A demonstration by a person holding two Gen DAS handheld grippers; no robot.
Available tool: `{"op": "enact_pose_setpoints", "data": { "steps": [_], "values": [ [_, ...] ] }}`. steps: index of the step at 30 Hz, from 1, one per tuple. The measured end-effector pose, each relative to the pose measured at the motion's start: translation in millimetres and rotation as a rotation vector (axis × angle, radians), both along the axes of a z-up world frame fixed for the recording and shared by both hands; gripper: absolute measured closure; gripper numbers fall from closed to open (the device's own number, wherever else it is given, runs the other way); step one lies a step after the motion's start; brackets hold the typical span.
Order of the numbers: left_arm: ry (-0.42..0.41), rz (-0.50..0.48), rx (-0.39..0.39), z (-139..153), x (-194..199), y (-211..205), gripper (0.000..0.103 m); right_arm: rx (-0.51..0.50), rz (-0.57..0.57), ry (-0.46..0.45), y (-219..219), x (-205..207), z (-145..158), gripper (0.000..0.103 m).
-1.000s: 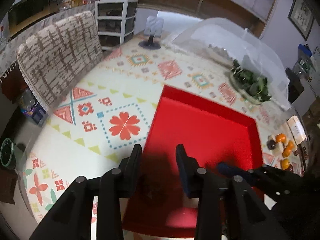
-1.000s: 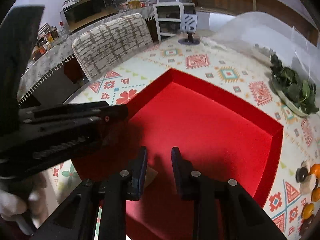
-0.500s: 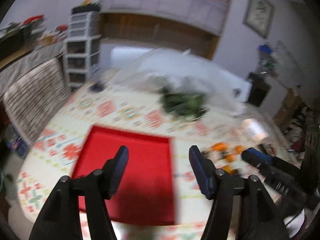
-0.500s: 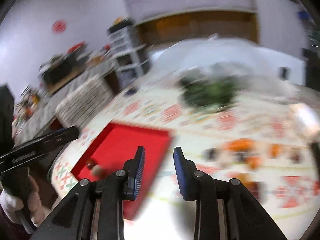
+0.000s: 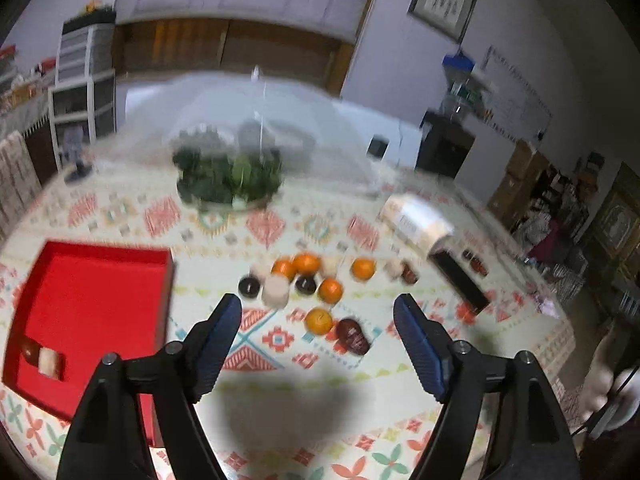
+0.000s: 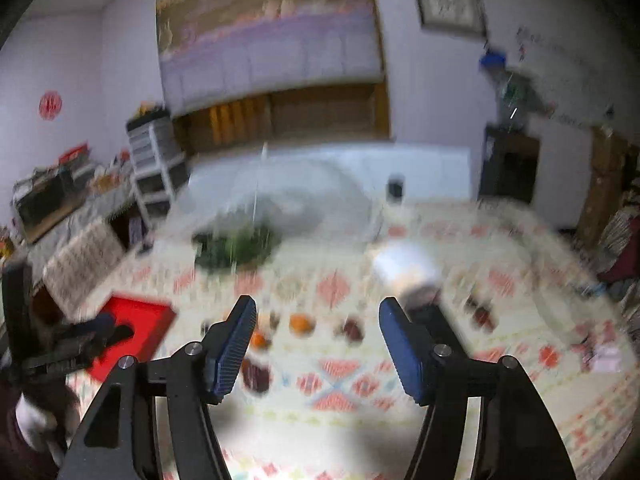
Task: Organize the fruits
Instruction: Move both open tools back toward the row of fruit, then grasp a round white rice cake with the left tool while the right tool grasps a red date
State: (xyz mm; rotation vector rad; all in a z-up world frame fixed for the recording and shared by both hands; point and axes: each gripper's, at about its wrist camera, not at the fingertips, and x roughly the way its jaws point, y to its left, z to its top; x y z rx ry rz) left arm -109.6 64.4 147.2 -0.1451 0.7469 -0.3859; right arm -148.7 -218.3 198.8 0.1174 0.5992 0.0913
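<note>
Left tongs [image 5: 318, 322]: jaws stand wide apart, having just been opening. Nothing lies between the pads and they touch nothing. They hang above the patterned worktop [image 5: 120, 208], pointing down at a loose cluster of fruit.

Fruit on the worktop: five oranges [image 5: 306, 263], several dark round fruits [image 5: 249, 287] and pale pieces [image 5: 275, 292] mixed among them. One orange and a dark red fruit [image 5: 353, 335] lie touching, nearest the left tongs, seen between the two fingers.

Red tray [image 5: 100, 252]: on the worktop, left of the fruit cluster. Two small items sit in its near left corner, one brown [image 5: 30, 349] and one pale [image 5: 48, 361], side by side.

Right tongs [image 6: 318, 334]: jaws apart and empty, having just been opening. No contact with any object. The right wrist view is blurred; oranges and dark fruits show beyond the fingers, but the count cannot be told there. The left tongs and a gloved hand [image 6: 34, 424] appear at its left edge, near the tray.

A dish of greens [image 5: 230, 178] sits farther back under a clear dome.
</note>
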Motion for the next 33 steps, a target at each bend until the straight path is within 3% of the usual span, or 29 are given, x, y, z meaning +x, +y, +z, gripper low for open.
{"op": "enact_pose_setpoints", "data": {
  "steps": [1, 2, 4, 5, 8, 11, 19, 22, 24, 33],
  "values": [
    [0.020, 0.001, 0.012, -9.3, 8.0, 1.2, 0.030, 0.009, 0.035, 0.057, 6.1, 12.4, -24.1, 0.036],
    [0.034, 0.002, 0.019, -17.6, 14.9, 3.7, 0.043, 0.013, 0.069, 0.104, 12.9, 23.9, -46.5, 0.039],
    [0.079, 0.006, 0.034, -35.0, 31.5, 9.4, 0.060, 0.015, 0.120, 0.174, 23.8, 41.9, -80.5, 0.051],
    [0.102, 0.009, 0.041, -45.0, 41.4, 12.5, 0.065, 0.022, 0.152, 0.216, 34.1, 53.7, -99.9, 0.053],
    [0.132, 0.008, 0.077, -66.4, 62.2, 16.3, 0.068, 0.036, 0.217, 0.291, 54.7, 83.1, -140.9, 0.055],
    [0.126, -0.044, 0.124, -84.2, 82.5, 5.9, 0.068, 0.019, 0.268, 0.319, 70.5, 101.5, -162.0, 0.055],
    [0.098, -0.197, 0.262, -116.8, 116.1, -46.6, 0.068, 0.017, 0.334, 0.345, 85.5, 121.6, -185.6, 0.055],
    [0.108, -0.232, 0.313, -129.6, 121.3, -60.0, 0.069, 0.021, 0.342, 0.341, 85.6, 120.2, -186.4, 0.065],
    [0.092, -0.235, 0.344, -132.8, 118.6, -63.7, 0.071, 0.029, 0.345, 0.342, 86.0, 118.3, -185.9, 0.066],
    [0.088, -0.192, 0.243, -110.0, 96.7, -41.4, 0.071, 0.050, 0.340, 0.304, 86.7, 98.9, -173.7, 0.066]
  ]
}}
